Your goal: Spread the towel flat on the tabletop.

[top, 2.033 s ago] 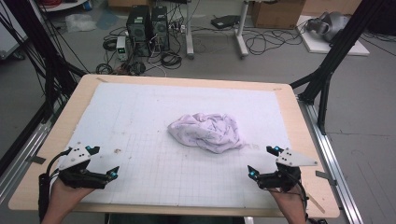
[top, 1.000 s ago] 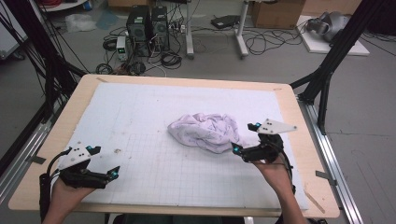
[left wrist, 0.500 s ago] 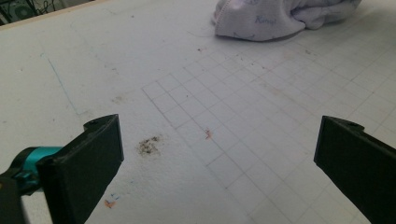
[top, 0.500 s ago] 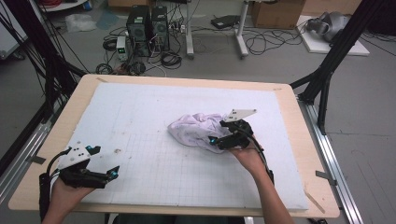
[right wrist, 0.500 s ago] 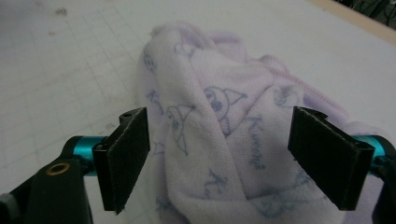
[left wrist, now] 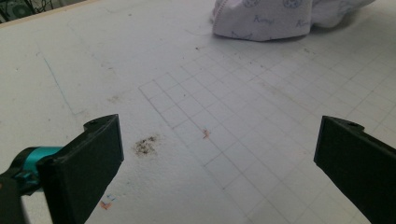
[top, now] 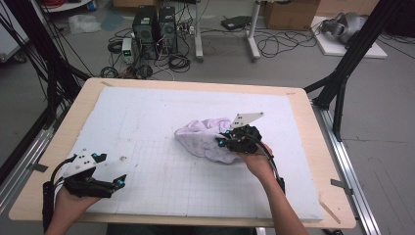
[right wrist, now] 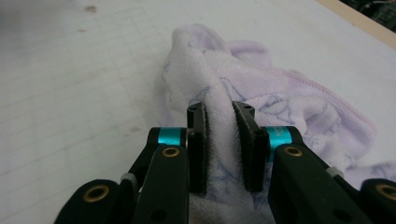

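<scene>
Black fingers (right wrist: 197, 149) of the right gripper (top: 221, 141) have just been closing and now pinch a raised fold of the pale lilac towel (top: 205, 138), the cloth squeezed between both pads. That towel lies crumpled on the white gridded mat (top: 147, 112), a little right of the mat's middle, with the person's right hand (top: 257, 164) behind the gripper. Fingers (left wrist: 88, 163) of the left gripper (top: 119, 182) stand spread wide with nothing between them, hovering over bare mat near the front left corner, well apart from the towel.
</scene>
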